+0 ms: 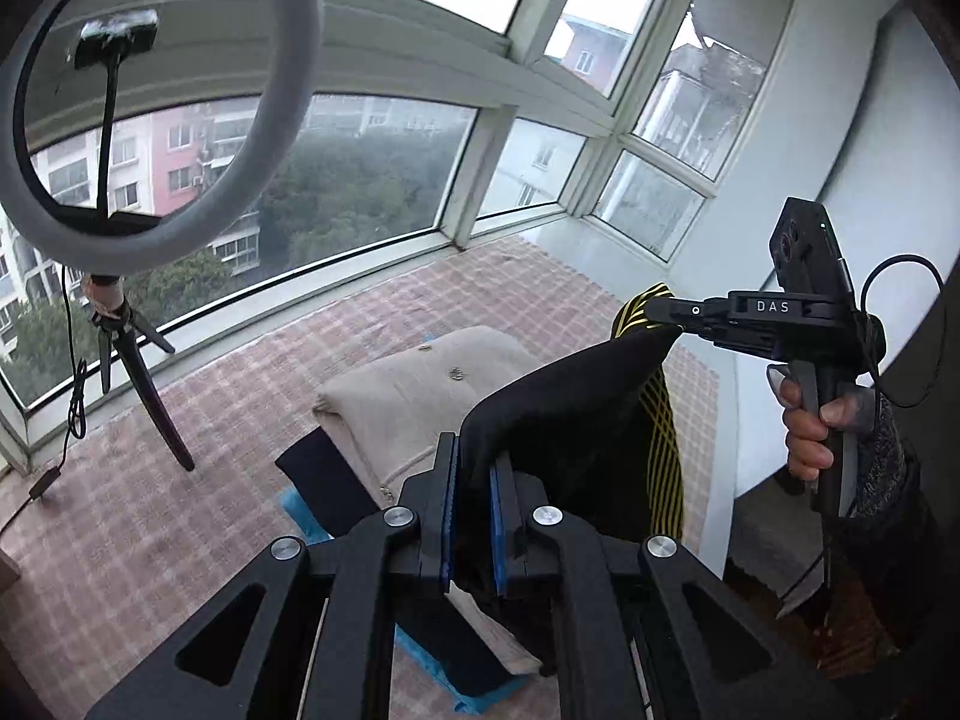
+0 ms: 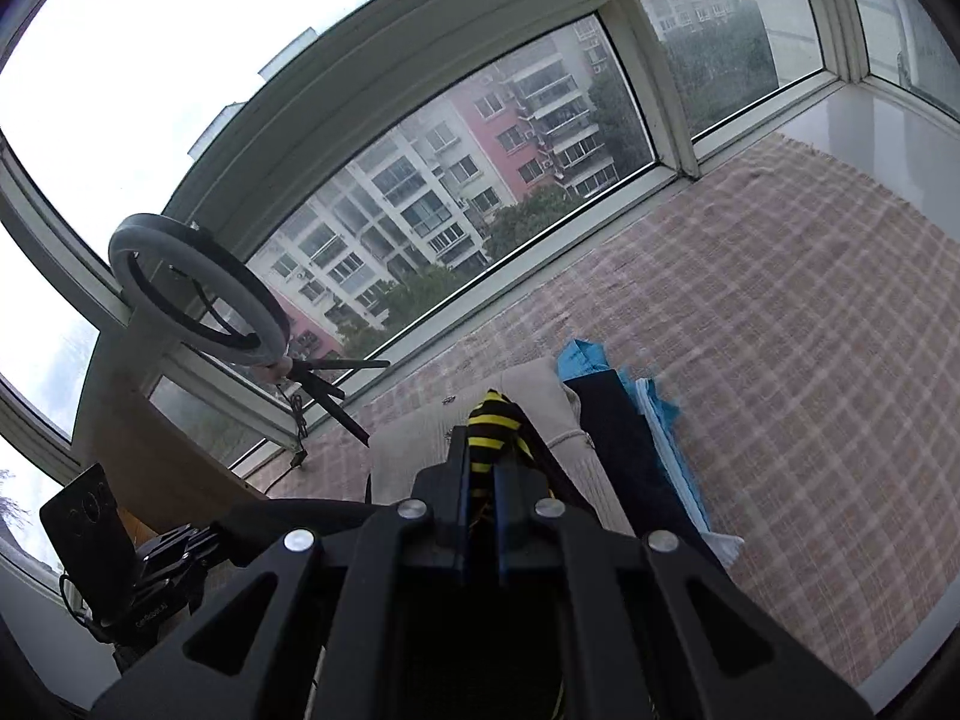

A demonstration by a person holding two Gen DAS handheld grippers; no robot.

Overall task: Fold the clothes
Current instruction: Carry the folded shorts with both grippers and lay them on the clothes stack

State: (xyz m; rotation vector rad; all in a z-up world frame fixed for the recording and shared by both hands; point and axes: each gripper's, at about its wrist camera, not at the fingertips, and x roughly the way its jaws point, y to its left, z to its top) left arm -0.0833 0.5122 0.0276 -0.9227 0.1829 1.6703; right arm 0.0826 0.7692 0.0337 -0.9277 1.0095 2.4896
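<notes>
Closest in the left wrist view, the left gripper (image 1: 474,480) has its blue-padded fingers (image 1: 447,510) pressed together on a fold of the black garment (image 1: 576,414), which hangs in the air between the two tools. The cloth stretches up and to the right to the right gripper (image 1: 660,309), whose tips are closed on its yellow-striped edge. A bare hand (image 1: 810,420) holds that gripper's handle.

In the right wrist view, the right gripper (image 2: 480,468) is likewise clamped on the same garment, with a bunch of yellow-and-black striped fabric (image 2: 492,420) poking out past its tips.

Below the lifted garment lies a stack of folded clothes on the checked pink cloth (image 1: 180,420) covering the surface: a beige folded piece (image 1: 414,390) on top, a dark navy piece (image 1: 327,480) under it, and light blue fabric (image 1: 300,507) at the bottom.

Farther off, a ring light (image 1: 162,120) on a small tripod (image 1: 144,372) stands near the window (image 1: 360,180), its cable trailing down onto the cloth. Beyond the glass are apartment blocks and trees.
</notes>
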